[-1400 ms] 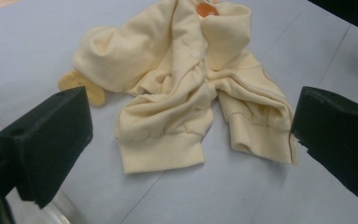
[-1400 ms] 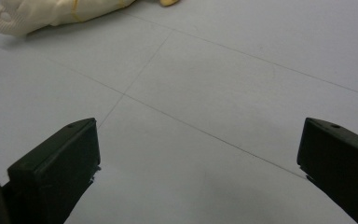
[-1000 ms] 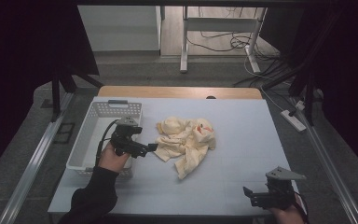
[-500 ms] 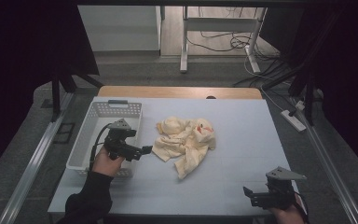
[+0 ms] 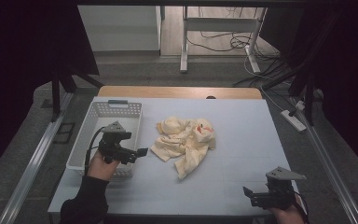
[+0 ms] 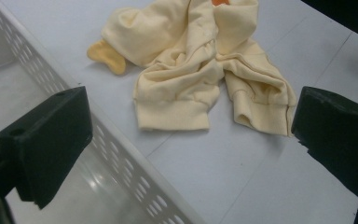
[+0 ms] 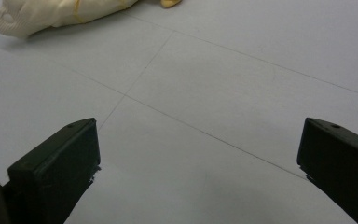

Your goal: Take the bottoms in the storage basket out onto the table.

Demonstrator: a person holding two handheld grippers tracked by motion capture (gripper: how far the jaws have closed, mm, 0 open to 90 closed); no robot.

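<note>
One broad pale-blue table (image 5: 242, 140) with a wooden strip along its far edge carries everything here, faint seam lines crossing its surface. No brand, label or readable writing shows on any of it.

Next in size, the white perforated plastic basket (image 5: 103, 122) sits along the table's left side, its long wall of punched holes running diagonally through the left gripper view (image 6: 135, 186).

The crumpled cream-yellow sweatshirt (image 5: 184, 141) lies near the middle of the table, just right of the basket and apart from it. In the left gripper view the garment (image 6: 200, 70) spreads with two ribbed cuffs turned toward the camera, a small yellow-orange flap at its left edge and an orange patch at the top. A ribbed cuff end of it (image 7: 42, 16) shows at the upper left of the right gripper view.

The left gripper (image 5: 137, 152), held in the person's left hand (image 5: 101, 163), hovers over the basket's near right rim, pointing toward the sweatshirt; its fingers (image 6: 51, 140) stand wide apart and hold nothing, one above the basket interior, the other above bare table.

The right gripper (image 5: 248, 193) rests low at the table's near right corner, well apart from the sweatshirt, its fingers (image 7: 58, 165) spread wide over bare table, holding nothing.
</note>
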